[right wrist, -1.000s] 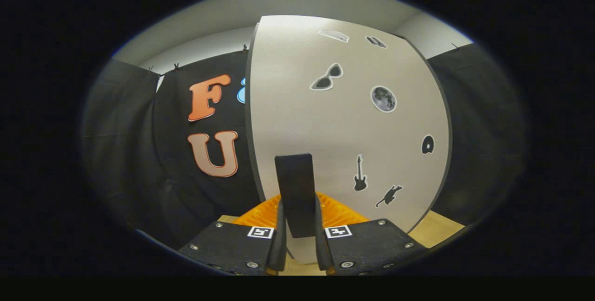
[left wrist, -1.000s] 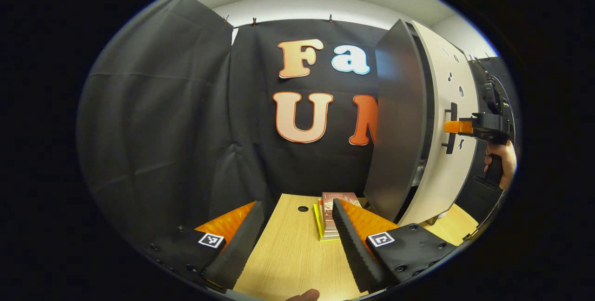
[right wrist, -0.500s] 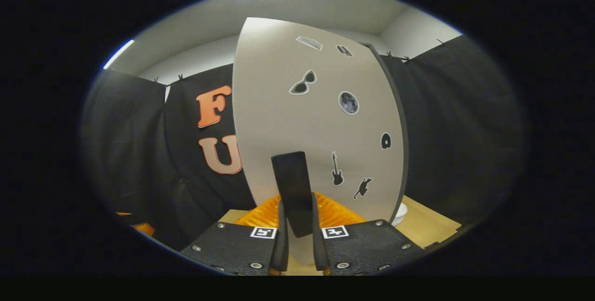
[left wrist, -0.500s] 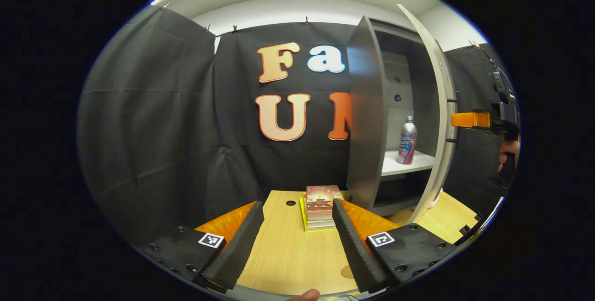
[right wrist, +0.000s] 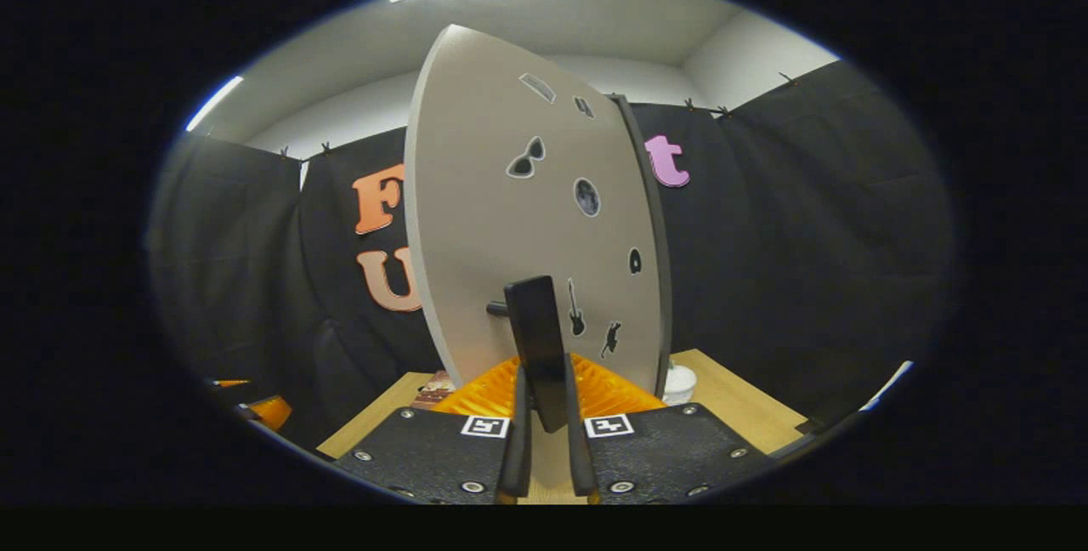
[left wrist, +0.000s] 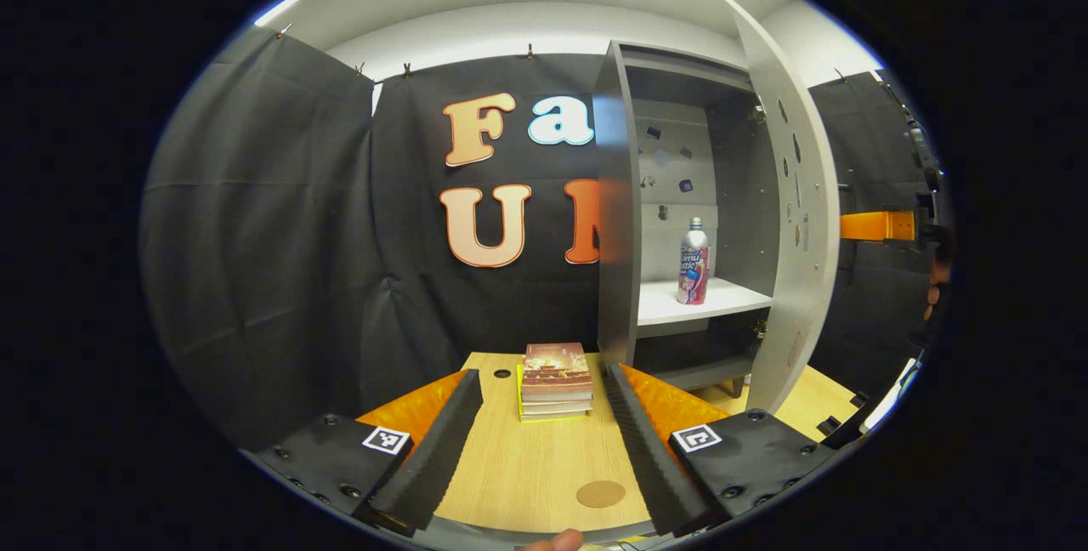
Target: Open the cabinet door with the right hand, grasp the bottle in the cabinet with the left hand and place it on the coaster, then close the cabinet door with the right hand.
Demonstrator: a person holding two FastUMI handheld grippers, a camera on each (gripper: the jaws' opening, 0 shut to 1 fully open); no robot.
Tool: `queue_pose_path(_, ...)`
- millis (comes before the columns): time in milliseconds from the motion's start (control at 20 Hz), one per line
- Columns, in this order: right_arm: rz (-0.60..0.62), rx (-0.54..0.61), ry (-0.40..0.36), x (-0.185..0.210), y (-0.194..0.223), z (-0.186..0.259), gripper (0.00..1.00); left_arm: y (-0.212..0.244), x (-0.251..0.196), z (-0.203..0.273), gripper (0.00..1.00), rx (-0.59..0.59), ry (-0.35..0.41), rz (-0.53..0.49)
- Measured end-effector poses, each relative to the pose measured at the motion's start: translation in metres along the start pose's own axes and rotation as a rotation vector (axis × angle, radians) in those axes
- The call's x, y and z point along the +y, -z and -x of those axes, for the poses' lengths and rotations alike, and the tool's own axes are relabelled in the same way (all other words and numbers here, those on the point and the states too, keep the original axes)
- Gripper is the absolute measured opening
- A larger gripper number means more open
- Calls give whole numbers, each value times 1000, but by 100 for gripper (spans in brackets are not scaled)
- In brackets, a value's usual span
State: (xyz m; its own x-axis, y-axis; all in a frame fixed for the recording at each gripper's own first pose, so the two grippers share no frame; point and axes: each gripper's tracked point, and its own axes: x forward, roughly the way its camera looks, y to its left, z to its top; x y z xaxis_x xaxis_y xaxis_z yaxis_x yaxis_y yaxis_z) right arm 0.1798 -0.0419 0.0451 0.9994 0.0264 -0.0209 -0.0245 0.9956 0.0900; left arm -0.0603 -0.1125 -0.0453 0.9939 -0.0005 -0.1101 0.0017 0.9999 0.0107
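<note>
Left gripper view, nearest in: the left tool (left wrist: 544, 449) hangs over the wooden surface (left wrist: 544, 466), fingers spread wide with nothing between them. A round coaster (left wrist: 600, 494) lies flat on the surface between the fingers, close to the right one. Just past it sits a stack of books (left wrist: 555, 380). Farther back the cabinet (left wrist: 618, 219) stands open, and the bottle (left wrist: 694, 262) is upright on its white shelf (left wrist: 697, 303), well apart from the left tool. The door (left wrist: 790, 219) swings out at the right, seen nearly edge-on. Beyond it, the right tool (left wrist: 880, 225) pokes in from the side, mostly cut off at the rim, a hand (left wrist: 935, 287) barely visible behind.

Right gripper view: the right tool (right wrist: 544, 423) has its fingers pressed together on the dark door handle (right wrist: 541, 347). Here the door's (right wrist: 510, 228) outer face carries small stickers, and it hides the cabinet's inside and the bottle. A small white thing (right wrist: 680, 381) at the door's foot is hard to make out.
</note>
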Motion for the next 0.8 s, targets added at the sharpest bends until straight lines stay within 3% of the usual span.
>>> queue_pose_path(200, 22, -7, 18, -15, -2, 1, 13, 4, -31, 8, 94, 14, 17, 16)
queue_pose_path(450, 40, -33, 20, -35, -6, 4, 14, 6, -57, 14, 94, 23, 22, 27)
queue_pose_path(700, 32, -33, -18, -46, -7, 9, 5, 3, -77, 17, 94, 21, 34, 36)
queue_pose_path(800, 29, -34, -26, -50, -7, 8, 10, 3, -83, 19, 96, 18, 36, 36)
